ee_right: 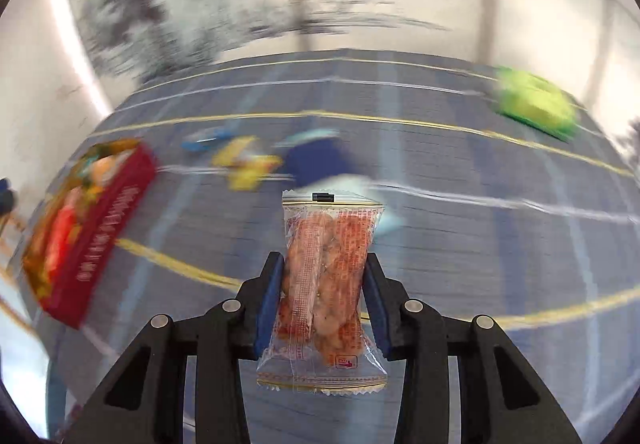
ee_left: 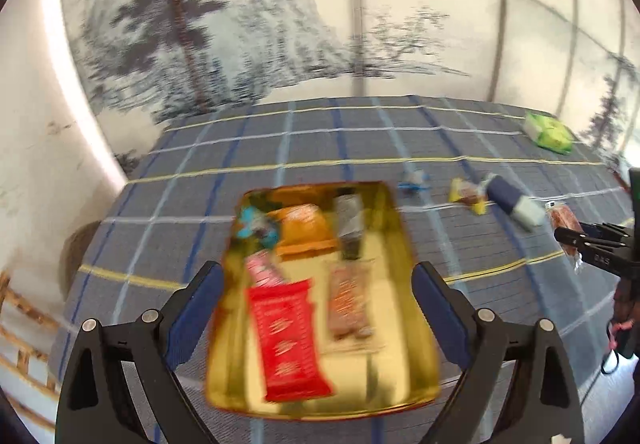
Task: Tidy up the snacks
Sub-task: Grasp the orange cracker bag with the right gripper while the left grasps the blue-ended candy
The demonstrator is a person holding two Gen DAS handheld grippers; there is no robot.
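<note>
A gold-lined snack tin (ee_left: 400, 244) with red outer walls (ee_right: 100, 228) lies on the checked tablecloth and holds several packets, among them a red one (ee_left: 286, 340). My left gripper (ee_left: 318, 308) is open and empty above the tin's near end. My right gripper (ee_right: 324, 292) is shut on a clear packet of orange snacks (ee_right: 326, 284) and holds it above the cloth, right of the tin; it also shows in the left wrist view (ee_left: 564, 228). Loose on the cloth are a yellow packet (ee_left: 466, 195), a navy-and-white packet (ee_left: 514, 201) and a small blue packet (ee_left: 414, 179).
A green pack (ee_left: 548, 131) lies at the far right of the table (ee_left: 360, 147). A wall with an ink tree painting (ee_left: 240, 23) stands behind. A wooden chair (ee_left: 24, 324) is at the left edge.
</note>
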